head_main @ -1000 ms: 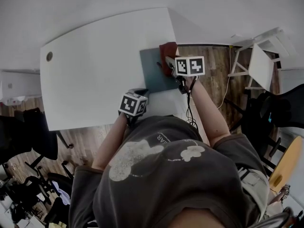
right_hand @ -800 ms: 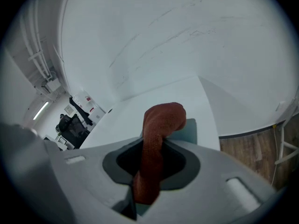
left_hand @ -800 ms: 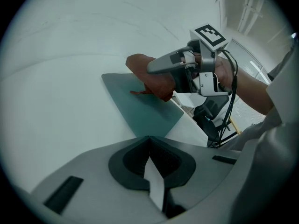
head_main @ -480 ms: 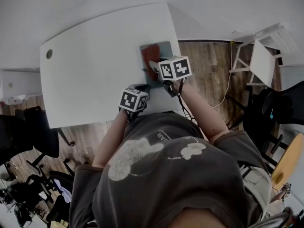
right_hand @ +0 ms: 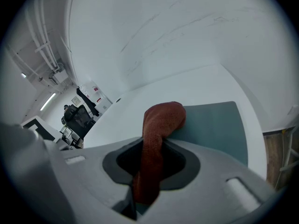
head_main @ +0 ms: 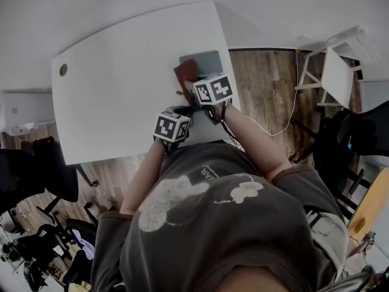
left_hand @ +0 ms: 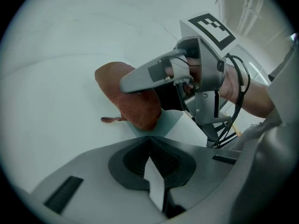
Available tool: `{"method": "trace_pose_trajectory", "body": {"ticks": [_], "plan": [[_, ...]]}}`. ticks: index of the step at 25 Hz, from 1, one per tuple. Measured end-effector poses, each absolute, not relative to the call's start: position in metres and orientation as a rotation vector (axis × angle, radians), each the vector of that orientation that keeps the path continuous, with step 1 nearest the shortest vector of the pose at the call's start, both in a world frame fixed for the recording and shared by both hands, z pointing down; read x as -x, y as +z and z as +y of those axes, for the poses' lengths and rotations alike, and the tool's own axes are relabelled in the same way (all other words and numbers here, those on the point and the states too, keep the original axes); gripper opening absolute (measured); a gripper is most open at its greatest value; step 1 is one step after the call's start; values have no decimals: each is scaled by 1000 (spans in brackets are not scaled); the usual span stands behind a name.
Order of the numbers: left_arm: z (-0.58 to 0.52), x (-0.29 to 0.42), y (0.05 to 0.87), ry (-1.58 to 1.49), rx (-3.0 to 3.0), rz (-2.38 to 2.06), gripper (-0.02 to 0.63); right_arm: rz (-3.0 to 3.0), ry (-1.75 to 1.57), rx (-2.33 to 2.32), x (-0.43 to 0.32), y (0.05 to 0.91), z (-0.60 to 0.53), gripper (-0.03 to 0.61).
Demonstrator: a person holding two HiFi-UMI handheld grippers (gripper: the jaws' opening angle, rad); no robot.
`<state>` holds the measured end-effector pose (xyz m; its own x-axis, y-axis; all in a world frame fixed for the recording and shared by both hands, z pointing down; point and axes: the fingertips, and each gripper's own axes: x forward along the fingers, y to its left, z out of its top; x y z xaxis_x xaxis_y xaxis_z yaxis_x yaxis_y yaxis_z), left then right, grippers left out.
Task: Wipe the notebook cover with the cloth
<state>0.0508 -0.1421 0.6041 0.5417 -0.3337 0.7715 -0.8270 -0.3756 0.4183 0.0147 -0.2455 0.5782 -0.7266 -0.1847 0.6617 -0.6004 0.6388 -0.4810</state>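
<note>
While the right gripper (head_main: 192, 86) has its jaws clamped on the reddish-brown cloth (head_main: 185, 75), the free end of the cloth lies on the left edge of the grey-green notebook (head_main: 208, 60). In the right gripper view the cloth (right_hand: 161, 120) comes up from between the jaws as a thick roll. It bends down onto the cover of the notebook (right_hand: 212, 125), close to the notebook's left side. The part of the cover to the right of the cloth is bare.

The left gripper view shows that a part of the cloth (left_hand: 128, 97) hangs past the notebook's left edge onto the white surface (head_main: 121, 84), and a thin tail sticks out beside it. The notebook lies flat, and the far right corner of the surface is just beyond it.

The left gripper (head_main: 181, 111) is at the near corner of the notebook. Its jaws are brought together at the tips and reach that corner; I cannot tell if they pinch the notebook.
</note>
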Motion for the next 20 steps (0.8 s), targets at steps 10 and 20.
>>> {"method": "trace_pose_trajectory", "body": {"ticks": [10,20], "plan": [[-138,-49,604,750,-1954,-953,-6,-2258,901,-661,-37,583,-246,81],[-142,-45,597,724,-1961,-979,-6,-2235,944,-753,-73,585,-256,83]]}}
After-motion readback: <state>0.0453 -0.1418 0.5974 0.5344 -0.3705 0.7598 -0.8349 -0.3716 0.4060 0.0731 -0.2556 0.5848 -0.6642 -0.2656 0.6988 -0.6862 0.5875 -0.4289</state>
